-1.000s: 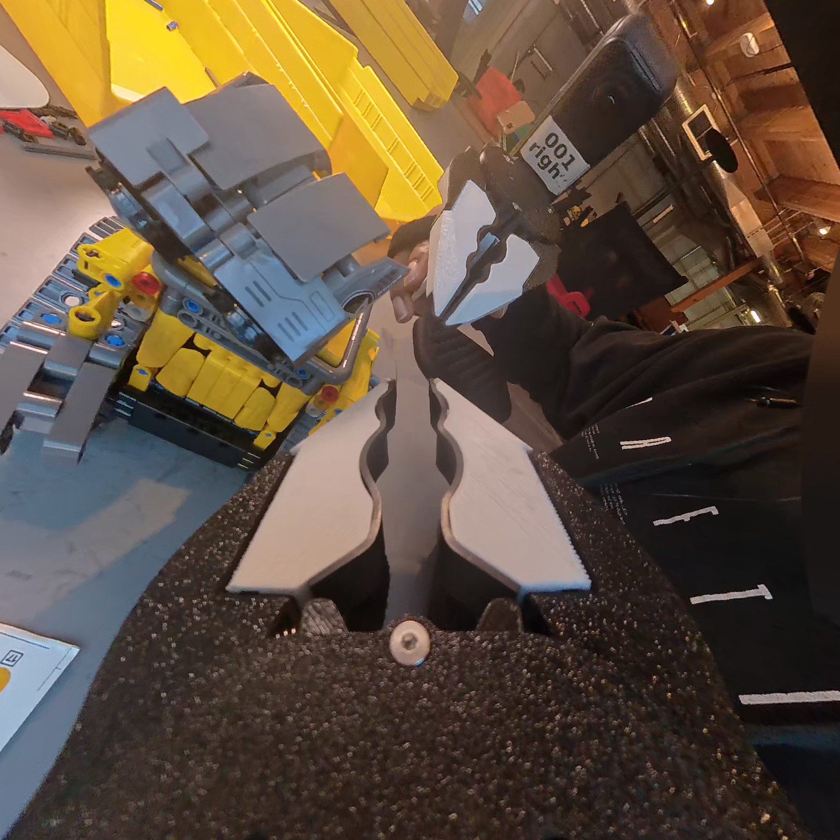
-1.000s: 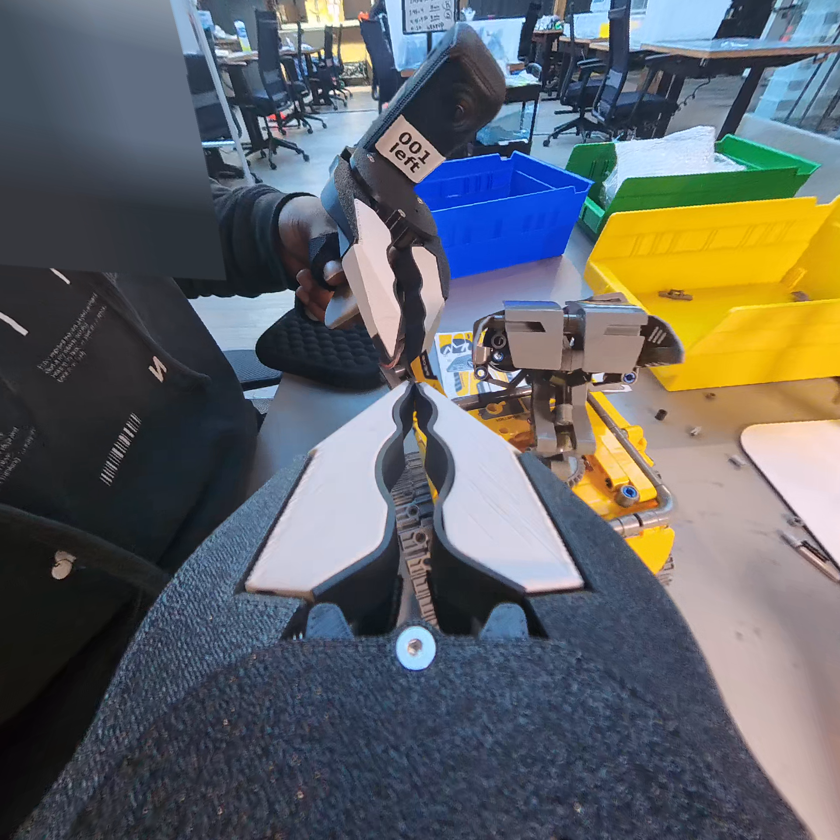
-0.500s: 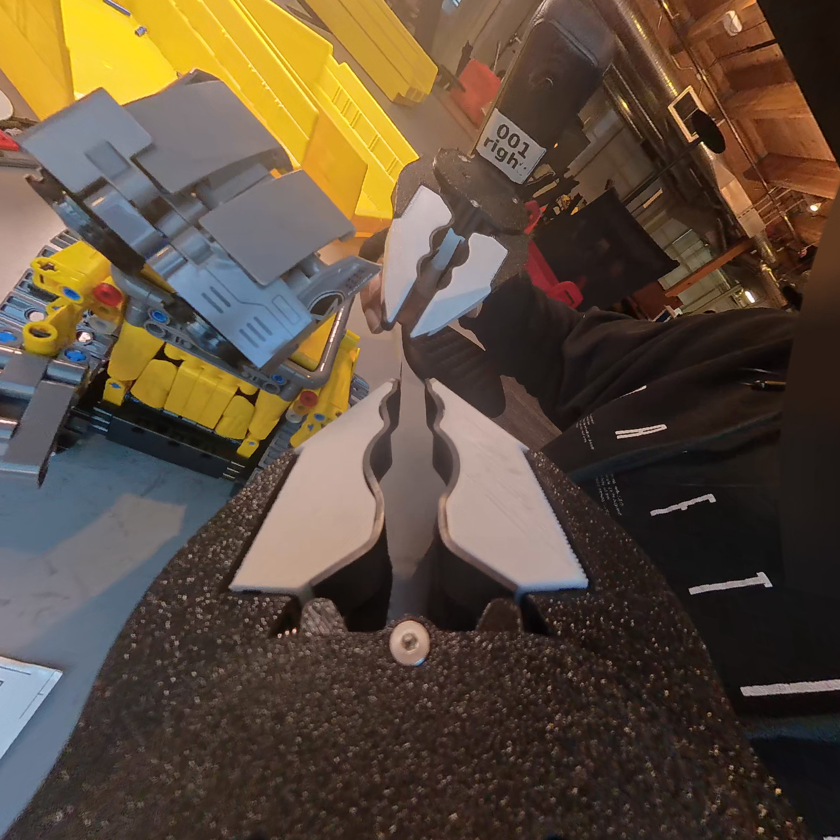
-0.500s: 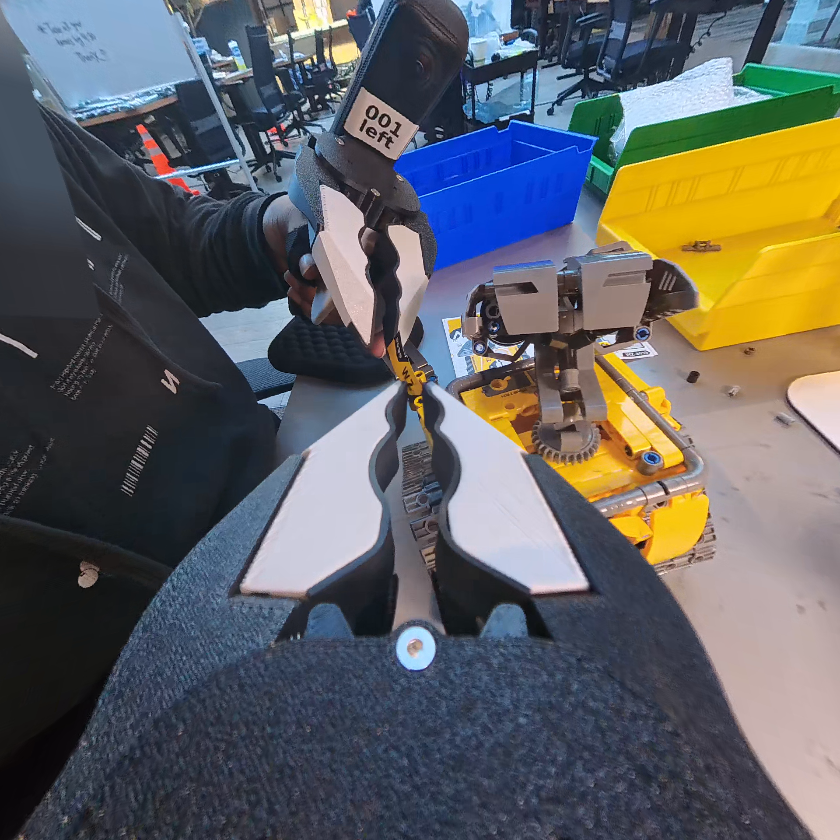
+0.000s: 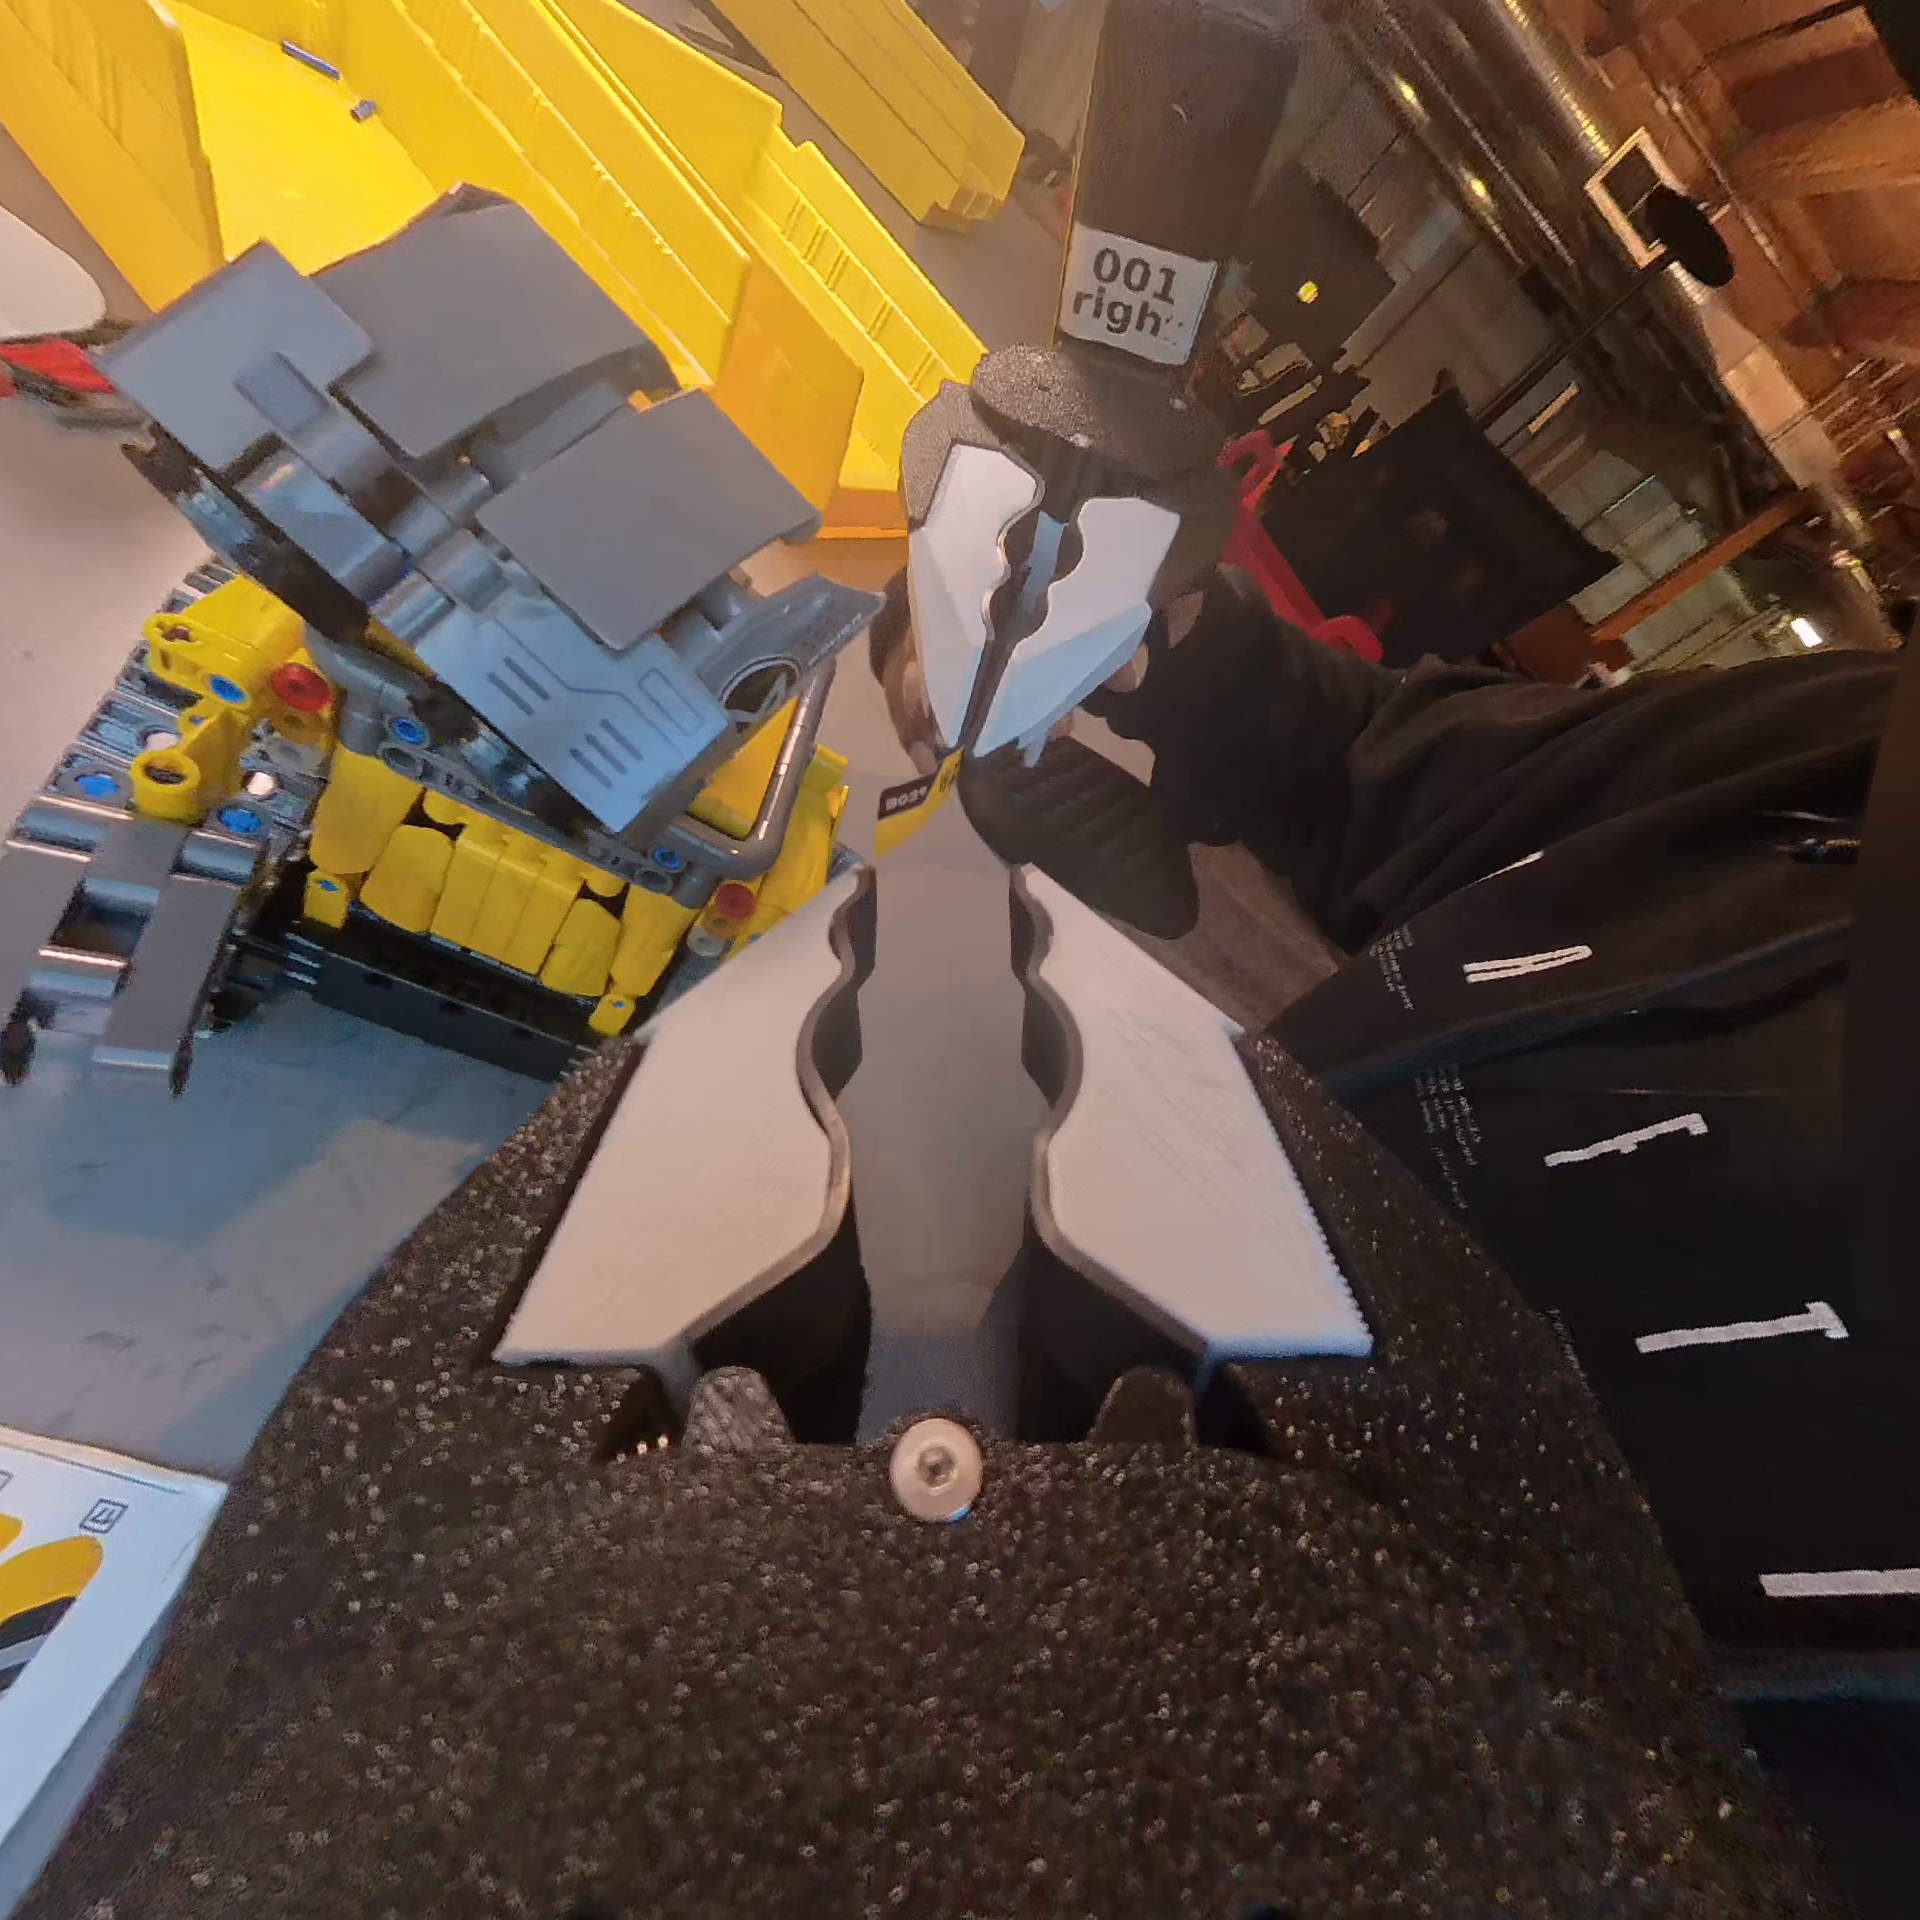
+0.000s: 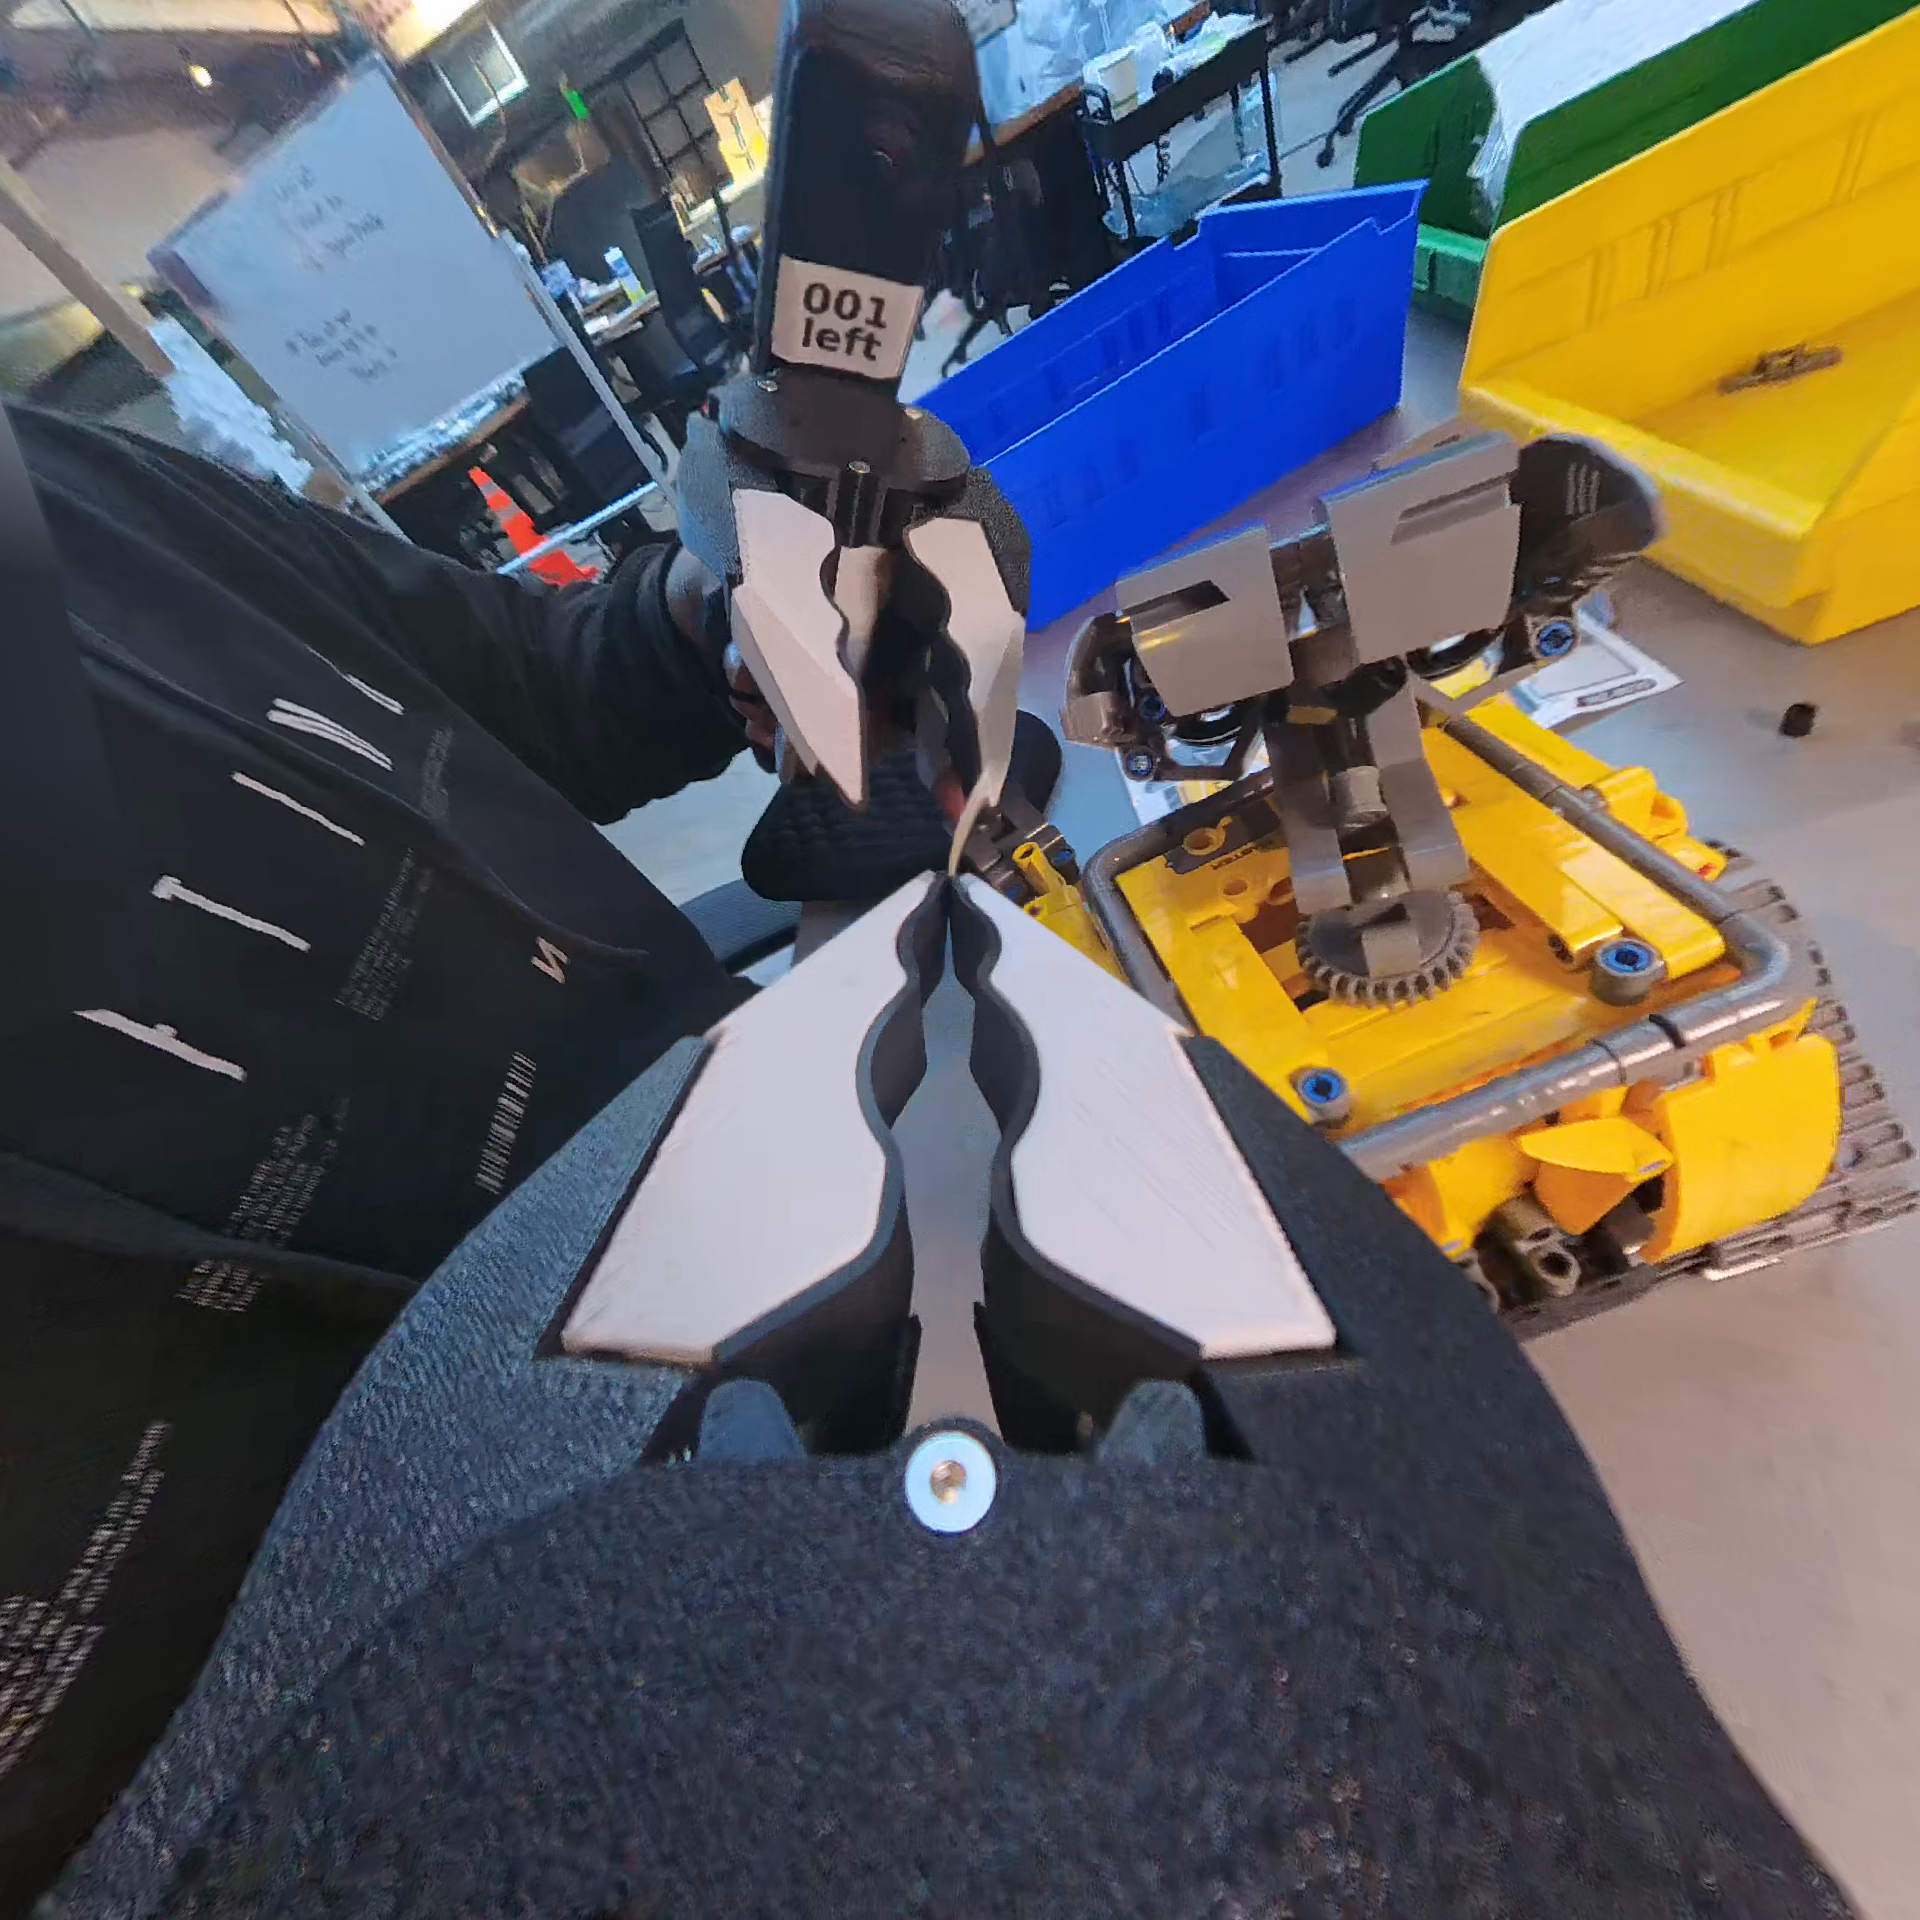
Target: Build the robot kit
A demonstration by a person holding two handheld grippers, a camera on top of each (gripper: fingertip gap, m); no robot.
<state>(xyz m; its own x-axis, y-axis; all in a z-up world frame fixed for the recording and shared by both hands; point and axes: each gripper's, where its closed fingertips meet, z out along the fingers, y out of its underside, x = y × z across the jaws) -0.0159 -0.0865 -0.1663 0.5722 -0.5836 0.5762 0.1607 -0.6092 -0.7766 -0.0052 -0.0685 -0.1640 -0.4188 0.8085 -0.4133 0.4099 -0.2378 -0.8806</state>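
A brick-built toy robot, with a yellow body, grey head and dark tracks, stands on the grey table; it also shows in the right wrist view. My left gripper is open and empty, near the toy's corner. My right gripper is shut on a small thin yellow-and-black tag, seen edge-on in its own view. The two grippers face each other tip to tip, close beside the toy; the right gripper sits just above my left fingertips, and the left gripper hangs open over my right tips.
Yellow bins stand behind the toy, with a blue bin and a green bin beside them. A printed booklet lies near the left gripper. A person in black clothing sits close. Only a small space, under 4 cm, lies between the two pairs of fingers. The brick-built toy robot lies around 7 cm away from my left fingertips.
The left gripper's jaws have spread wider. The right gripper's tips have closed together on the tag. Both grippers have tilted more upright, tips nearer each other.
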